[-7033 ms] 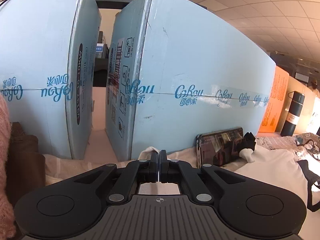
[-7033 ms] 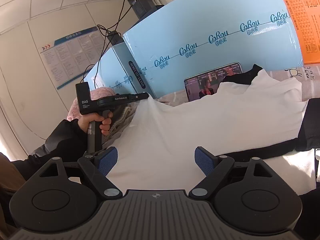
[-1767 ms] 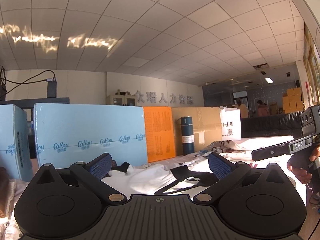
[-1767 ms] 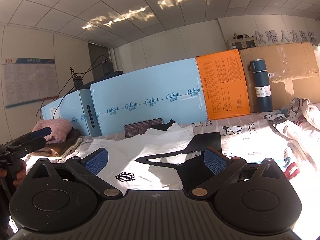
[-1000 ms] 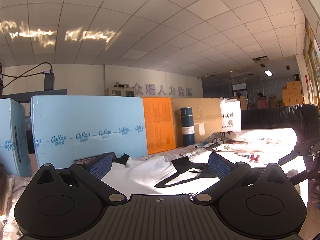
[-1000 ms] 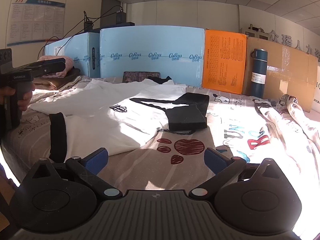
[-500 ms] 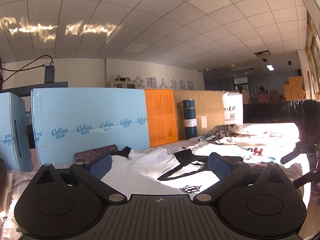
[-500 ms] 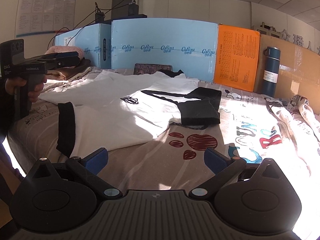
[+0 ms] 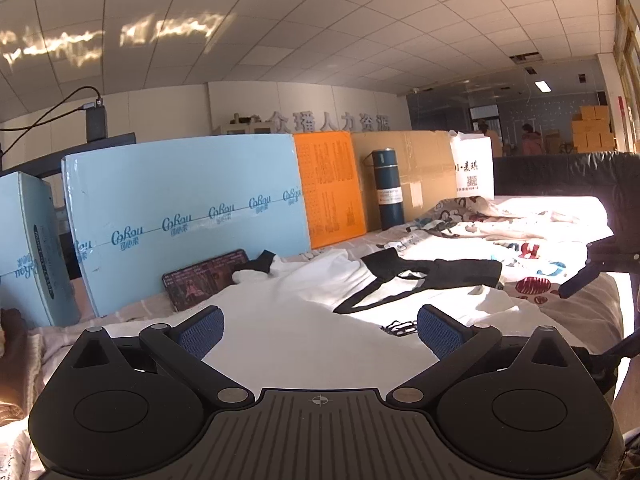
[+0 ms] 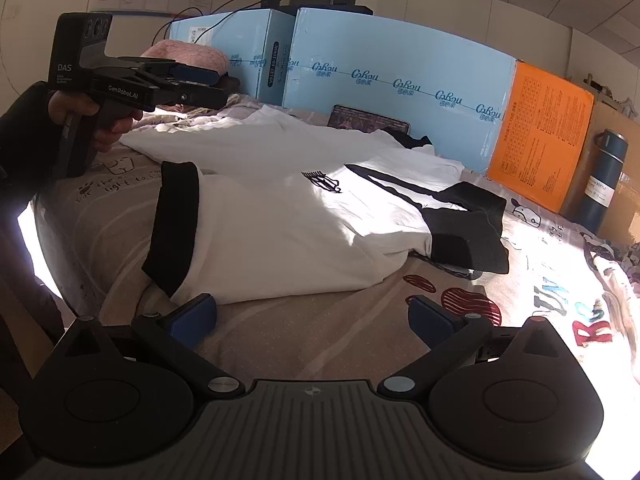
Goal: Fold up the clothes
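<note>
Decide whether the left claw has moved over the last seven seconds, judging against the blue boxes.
Yes. The left claw has backed away from the blue boxes and opened; they filled its view before, and now the white shirt lies between.

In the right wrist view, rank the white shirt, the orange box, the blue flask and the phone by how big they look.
1. White shirt, by far the largest.
2. Orange box.
3. and 4. Blue flask and phone look alike in area; the phone stands farther back and is partly hidden by the shirt, so no ranking between them.
</note>
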Motion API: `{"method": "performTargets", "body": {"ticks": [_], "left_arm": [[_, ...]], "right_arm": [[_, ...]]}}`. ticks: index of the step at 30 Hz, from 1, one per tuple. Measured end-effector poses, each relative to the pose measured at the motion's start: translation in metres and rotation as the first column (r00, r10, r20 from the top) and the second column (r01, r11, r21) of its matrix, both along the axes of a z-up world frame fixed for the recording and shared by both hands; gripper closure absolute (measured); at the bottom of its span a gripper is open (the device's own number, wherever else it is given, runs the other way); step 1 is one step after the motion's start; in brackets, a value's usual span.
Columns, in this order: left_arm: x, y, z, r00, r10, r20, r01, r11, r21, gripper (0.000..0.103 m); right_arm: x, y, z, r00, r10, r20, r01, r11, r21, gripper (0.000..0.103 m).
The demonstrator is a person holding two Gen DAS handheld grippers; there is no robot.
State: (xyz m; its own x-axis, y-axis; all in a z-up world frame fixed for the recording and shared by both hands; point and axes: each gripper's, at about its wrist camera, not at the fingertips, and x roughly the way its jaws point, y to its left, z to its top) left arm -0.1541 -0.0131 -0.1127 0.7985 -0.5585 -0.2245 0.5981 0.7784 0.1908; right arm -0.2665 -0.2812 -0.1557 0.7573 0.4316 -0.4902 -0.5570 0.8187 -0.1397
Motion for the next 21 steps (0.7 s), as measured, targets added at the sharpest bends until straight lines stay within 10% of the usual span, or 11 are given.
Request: {"method": "performTargets", "body": {"ticks": [12, 21], "left_arm": [[-0.004, -0.029, -0.025, 0.961, -0.257, -0.103, 0.276, 0.906, 0.319, 0.000], [-0.016, -0.036, -0.024, 0.915, -0.386, -0.119, 0.404, 0.867, 0.293, 0.000]], "right_arm": [[-0.008, 0.009, -0.004, 0.997, 0.070, -0.013, -0.070, 0.997, 0.017, 0.000], [-0.008, 0.019, -0.006, 0.994, 0.111, 0.013, -0.111, 0.994, 0.015, 0.000]]}}
